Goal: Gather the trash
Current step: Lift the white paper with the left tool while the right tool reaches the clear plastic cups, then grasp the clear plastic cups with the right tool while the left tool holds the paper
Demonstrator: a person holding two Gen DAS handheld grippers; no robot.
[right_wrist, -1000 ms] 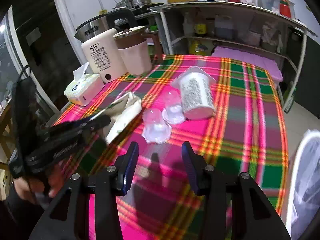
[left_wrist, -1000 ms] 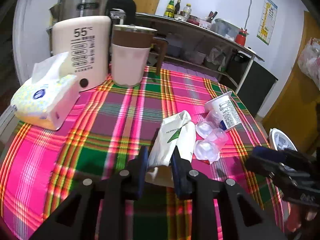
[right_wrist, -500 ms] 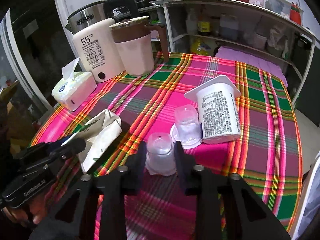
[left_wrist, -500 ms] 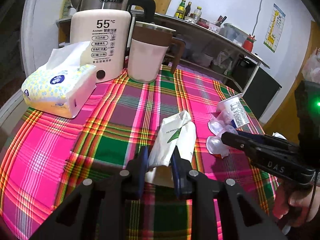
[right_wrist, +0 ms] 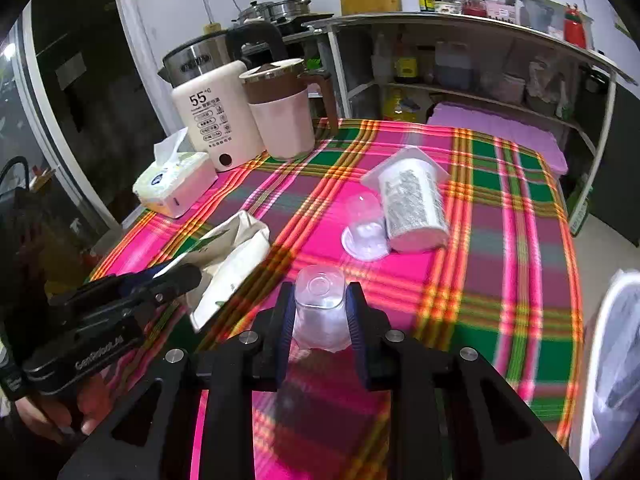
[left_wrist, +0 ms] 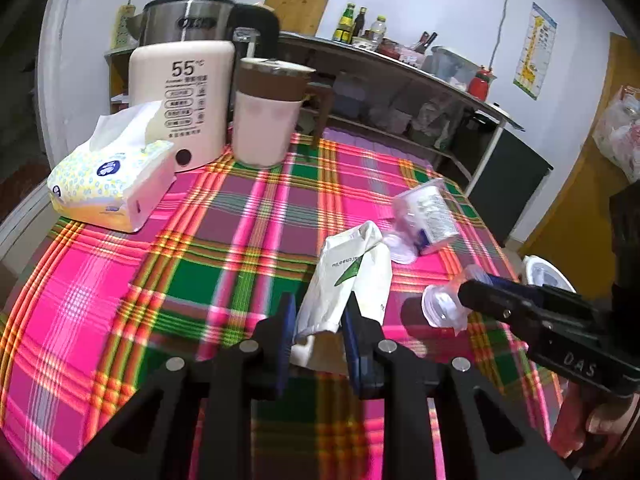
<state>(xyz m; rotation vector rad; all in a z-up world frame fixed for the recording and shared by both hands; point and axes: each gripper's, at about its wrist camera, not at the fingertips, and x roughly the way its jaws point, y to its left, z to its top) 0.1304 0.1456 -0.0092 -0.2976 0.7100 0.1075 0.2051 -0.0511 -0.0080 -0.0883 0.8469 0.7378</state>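
Note:
A crumpled white paper packet (left_wrist: 348,276) with a green mark is pinched at its near end by my left gripper (left_wrist: 319,304), which is shut on it; the packet's far end trails toward the plaid cloth. My right gripper (right_wrist: 320,296) is shut on a clear plastic cup (right_wrist: 320,308), bottom up and off the table. In the left wrist view that cup (left_wrist: 440,306) shows at the right gripper's (left_wrist: 468,292) tip. A second clear cup (right_wrist: 364,224) stands upside down beside a white printed tub (right_wrist: 414,204) lying on its side.
At the table's far left stand a cream kettle base (left_wrist: 188,100), a pink jug (left_wrist: 268,120) and a tissue pack (left_wrist: 112,184). A white bin (right_wrist: 612,360) stands off the table's right edge. Shelves run along the back wall.
My right gripper went from open in front of the cups to shut on the nearer cup, then pulled it up and away from the other cup. The left still holds the packet.

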